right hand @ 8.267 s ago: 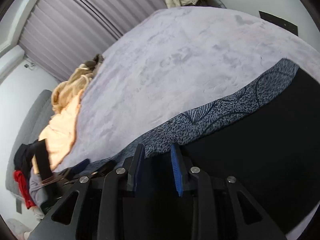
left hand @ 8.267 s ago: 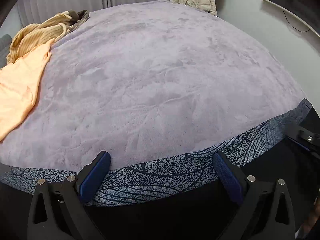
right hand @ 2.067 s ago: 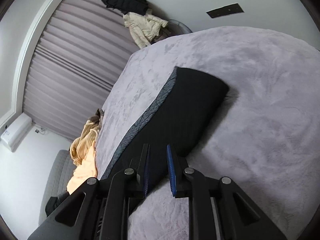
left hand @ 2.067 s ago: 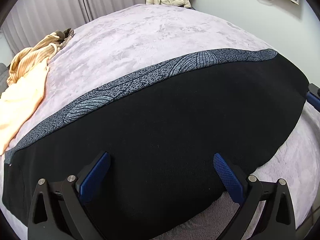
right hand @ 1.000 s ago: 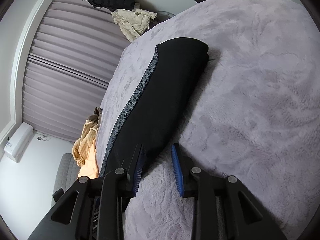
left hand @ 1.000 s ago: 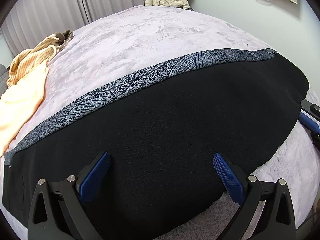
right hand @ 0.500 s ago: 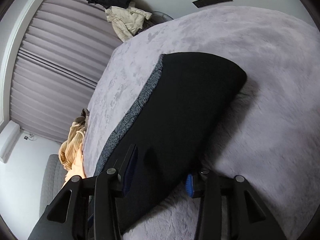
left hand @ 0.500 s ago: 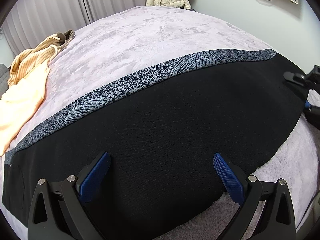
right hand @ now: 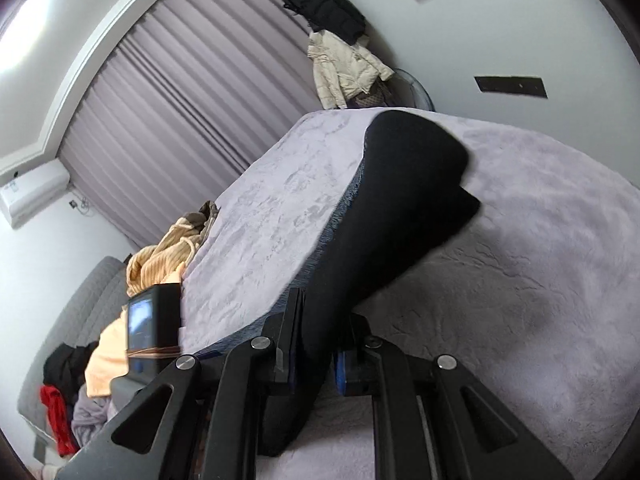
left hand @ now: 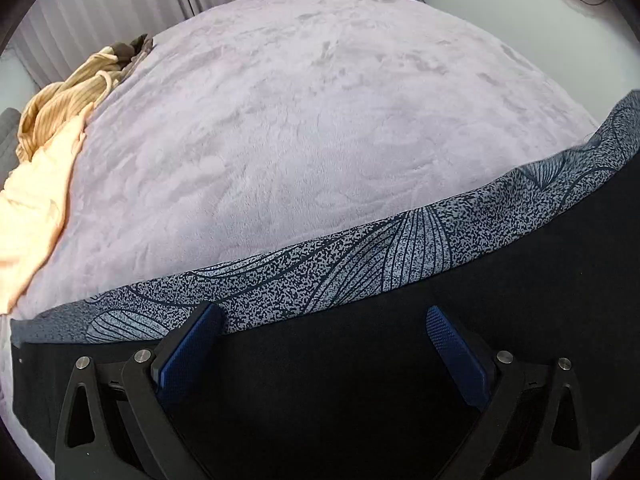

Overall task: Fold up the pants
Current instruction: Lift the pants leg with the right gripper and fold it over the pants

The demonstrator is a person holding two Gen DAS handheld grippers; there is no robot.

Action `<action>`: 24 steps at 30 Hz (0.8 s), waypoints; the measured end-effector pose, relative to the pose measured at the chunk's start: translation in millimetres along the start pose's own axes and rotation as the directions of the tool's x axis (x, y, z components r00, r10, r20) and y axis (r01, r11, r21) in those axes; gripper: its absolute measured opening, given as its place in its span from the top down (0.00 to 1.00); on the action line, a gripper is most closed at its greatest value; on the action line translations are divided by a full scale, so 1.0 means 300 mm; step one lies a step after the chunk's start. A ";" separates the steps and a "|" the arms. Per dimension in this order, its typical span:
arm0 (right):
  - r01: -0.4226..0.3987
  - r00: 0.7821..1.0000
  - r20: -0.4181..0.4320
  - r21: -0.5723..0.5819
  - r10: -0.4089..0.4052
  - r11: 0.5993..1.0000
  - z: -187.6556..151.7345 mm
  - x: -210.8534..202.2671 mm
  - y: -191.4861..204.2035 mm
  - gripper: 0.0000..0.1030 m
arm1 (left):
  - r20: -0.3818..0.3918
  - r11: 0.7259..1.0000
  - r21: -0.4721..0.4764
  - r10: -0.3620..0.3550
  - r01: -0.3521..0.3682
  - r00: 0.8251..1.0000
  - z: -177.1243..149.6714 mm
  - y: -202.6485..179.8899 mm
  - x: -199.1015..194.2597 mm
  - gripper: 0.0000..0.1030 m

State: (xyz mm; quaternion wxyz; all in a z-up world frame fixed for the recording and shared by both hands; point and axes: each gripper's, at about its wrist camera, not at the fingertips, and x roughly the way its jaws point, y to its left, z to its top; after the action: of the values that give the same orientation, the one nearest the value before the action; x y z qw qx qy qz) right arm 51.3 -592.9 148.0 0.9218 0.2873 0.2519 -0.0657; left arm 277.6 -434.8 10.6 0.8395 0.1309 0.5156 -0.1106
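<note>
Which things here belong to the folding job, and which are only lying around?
For the job:
- black pants, patterned side stripe
- right tongs, shut on the pants
- left tongs, open over the pants

Lying about:
- striped yellow garment
- peach cloth
- cream jacket
- black jacket

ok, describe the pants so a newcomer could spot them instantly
Start at the big lilac blanket covering the bed. The pants are the long black garment lying along its near edge. Unlike the peach and yellow clothes heaped at the far left, they carry a grey leaf-print stripe.
</note>
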 end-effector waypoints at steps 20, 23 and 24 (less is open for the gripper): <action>0.017 0.970 -0.149 -0.748 -0.193 0.664 -0.482 0.192 0.863 0.84 | 0.155 0.962 -0.271 0.055 -0.011 0.986 -0.438 0.840 -0.321 0.00; -0.001 0.925 -0.211 -0.834 -0.316 0.552 -0.689 0.312 0.906 0.81 | 0.103 0.954 -0.295 0.088 -0.054 0.991 -0.515 0.933 -0.283 0.00; 0.030 0.909 -0.182 -0.868 -0.374 0.495 -0.744 0.342 0.906 0.79 | 0.083 0.951 -0.304 0.085 -0.056 0.993 -0.537 0.955 -0.266 0.00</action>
State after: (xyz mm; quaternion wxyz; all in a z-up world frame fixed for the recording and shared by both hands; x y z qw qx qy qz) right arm 117.1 -240.2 73.6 0.8682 -0.2251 0.4421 0.0081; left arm 199.1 -107.3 42.3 0.8766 0.0143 0.4809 -0.0068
